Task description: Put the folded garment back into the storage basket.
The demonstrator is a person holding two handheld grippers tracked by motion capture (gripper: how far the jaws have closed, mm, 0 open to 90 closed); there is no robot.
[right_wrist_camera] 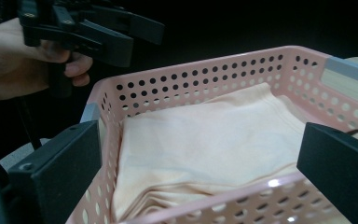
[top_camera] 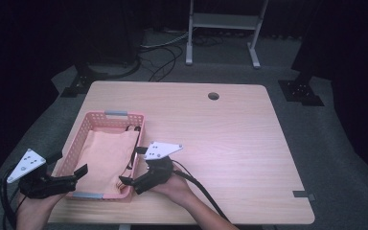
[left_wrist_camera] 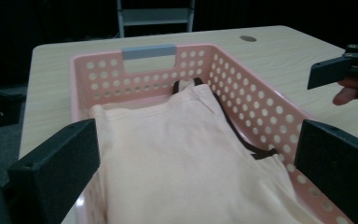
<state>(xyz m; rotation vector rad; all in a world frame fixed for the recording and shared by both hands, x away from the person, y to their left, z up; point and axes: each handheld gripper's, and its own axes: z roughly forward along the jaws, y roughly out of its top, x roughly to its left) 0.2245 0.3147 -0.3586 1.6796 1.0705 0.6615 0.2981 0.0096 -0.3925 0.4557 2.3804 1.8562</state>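
Overhead light falls on the table [top_camera: 230, 134]; surroundings stay nearly black. Small glare spots sit on the basket [right_wrist_camera: 279, 184] rim. Near black jaws are soft, slightly out of focus. Colours carry a pinkish cast.

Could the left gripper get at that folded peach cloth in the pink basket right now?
Probably yes. The left gripper is open at the basket's near corner, and the folded peach cloth lies uncovered, with nothing between it and the jaws.

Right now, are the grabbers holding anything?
No. The left gripper and right gripper both stand open at the pink basket's near end; the folded peach cloth lies loose inside.
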